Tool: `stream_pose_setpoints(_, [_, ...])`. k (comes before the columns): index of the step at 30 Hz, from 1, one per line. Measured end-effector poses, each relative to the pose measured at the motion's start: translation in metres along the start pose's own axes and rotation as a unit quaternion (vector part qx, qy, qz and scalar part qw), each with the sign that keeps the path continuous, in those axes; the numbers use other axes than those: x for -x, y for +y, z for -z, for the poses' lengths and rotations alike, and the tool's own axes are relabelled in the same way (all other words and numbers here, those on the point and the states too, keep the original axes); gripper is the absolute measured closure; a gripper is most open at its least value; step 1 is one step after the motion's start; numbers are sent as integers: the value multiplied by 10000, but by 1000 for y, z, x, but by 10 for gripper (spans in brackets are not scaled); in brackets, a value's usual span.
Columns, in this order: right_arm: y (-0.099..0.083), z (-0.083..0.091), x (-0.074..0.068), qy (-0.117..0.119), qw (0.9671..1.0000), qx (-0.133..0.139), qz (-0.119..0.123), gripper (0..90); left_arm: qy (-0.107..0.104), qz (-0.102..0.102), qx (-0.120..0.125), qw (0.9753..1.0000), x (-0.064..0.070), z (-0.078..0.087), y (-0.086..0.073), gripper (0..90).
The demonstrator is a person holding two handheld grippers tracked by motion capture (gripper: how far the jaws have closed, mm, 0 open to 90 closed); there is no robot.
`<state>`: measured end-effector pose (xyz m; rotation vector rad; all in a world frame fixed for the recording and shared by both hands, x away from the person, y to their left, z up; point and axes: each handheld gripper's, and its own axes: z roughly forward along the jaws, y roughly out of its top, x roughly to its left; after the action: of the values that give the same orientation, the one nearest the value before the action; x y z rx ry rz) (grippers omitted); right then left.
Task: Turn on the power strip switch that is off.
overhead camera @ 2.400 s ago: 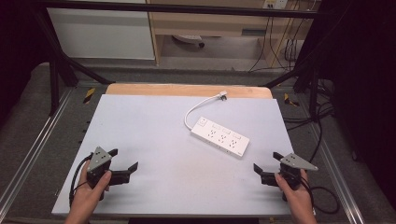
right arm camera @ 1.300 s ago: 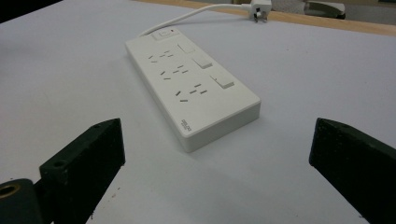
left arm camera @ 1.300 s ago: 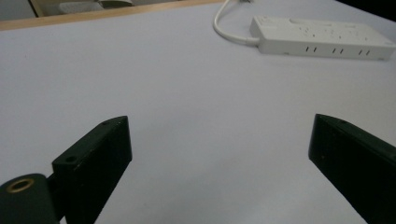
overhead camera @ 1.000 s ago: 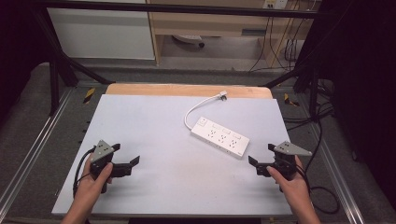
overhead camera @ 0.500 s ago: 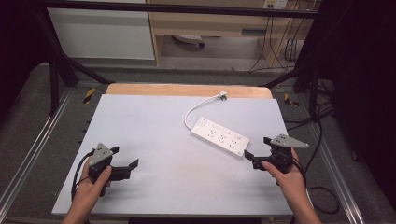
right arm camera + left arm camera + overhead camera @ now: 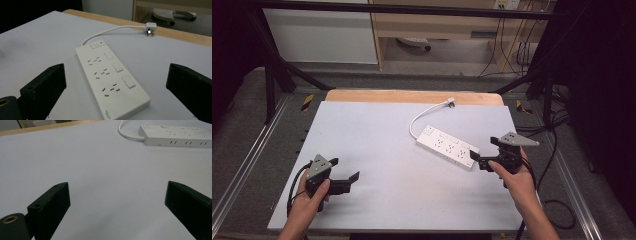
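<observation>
A white power strip (image 6: 447, 146) with several sockets lies aslant on the right half of the pale table (image 6: 377, 140). Its white cord curls back to a plug (image 6: 451, 102) by the wooden far edge. My right gripper (image 6: 483, 150) is open, its jaws pointing at the strip's near end without touching it. In the right gripper view the power strip (image 6: 112, 75) lies between and just beyond the right gripper (image 6: 116, 68), with the plug (image 6: 150, 26) farther off. My left gripper (image 6: 345, 169) rests open and empty at the front left. In its view the left gripper (image 6: 117, 186) frames bare table, and the power strip (image 6: 175, 138) lies far off.
A wooden strip (image 6: 412, 96) runs along the table's far edge. Black frame posts (image 6: 272, 75) and metal rails (image 6: 242, 165) flank the table. Loose black cables (image 6: 557, 200) hang off the right side. Shelving (image 6: 437, 30) stands behind.
My right gripper has moved forward and left from the front right corner up to the strip's near end. The left gripper has barely shifted. The strip has not moved.
</observation>
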<state>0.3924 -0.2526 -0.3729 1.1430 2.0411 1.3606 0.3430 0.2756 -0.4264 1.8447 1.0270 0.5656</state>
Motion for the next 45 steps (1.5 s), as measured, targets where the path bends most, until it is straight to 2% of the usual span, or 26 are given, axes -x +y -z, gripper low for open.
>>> stream_pose_setpoints(17, [25, -13, 5, -68, 10000, 55, -3, 41, -11, -21, -70, 10000, 1, -1, -1, 63])
stream_pose_setpoints(22, [35, -22, 3, -89, 9999, 83, -22, 61, -10, -53, -77, 10000, 1, -1, -1, 63])
stream_pose_setpoints(31, [45, -35, 3, -152, 9998, 120, 19, 128, -21, -65, -90, 9999, 1, 0, -1, 63])
stream_pose_setpoints(38, [48, -43, 7, -164, 9997, 127, -101, 170, -36, -76, -101, 9999, 2, -1, -1, 63])
stream_pose_setpoints(45, [51, -56, 11, -195, 9995, 137, -212, 249, -47, -71, -116, 9999, 2, -1, -1, 63])
